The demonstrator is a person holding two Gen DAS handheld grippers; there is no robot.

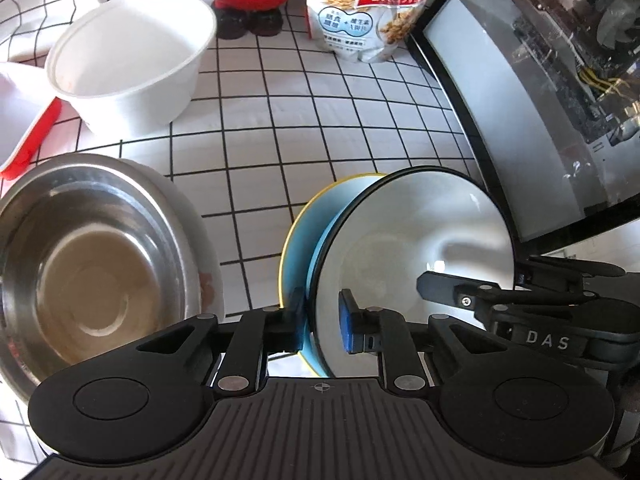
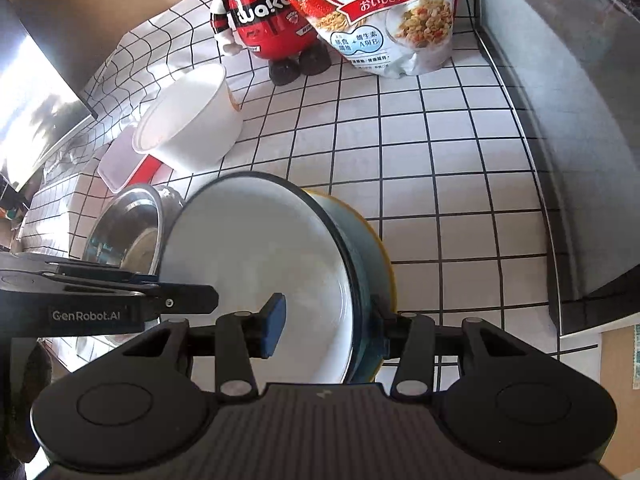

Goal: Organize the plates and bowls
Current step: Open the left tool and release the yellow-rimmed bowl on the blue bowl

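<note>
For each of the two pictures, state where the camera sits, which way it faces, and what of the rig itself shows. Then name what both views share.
Left wrist: on the left gripper, looking forward over the white bowl and steel bowl; the right gripper intrudes.
Right wrist: on the right gripper, straddling the same bowl's wall.
Shared: paper bowl, cereal bag, tiled counter.

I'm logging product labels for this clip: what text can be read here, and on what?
"フルグラ", "おいしさザクザク": cereal bag.
"wako": red figurine; "SPEEDY" in the left view.
"GenRobot.AI": left gripper.
"DAS": right gripper.
The bag's small print is too small to read.
</note>
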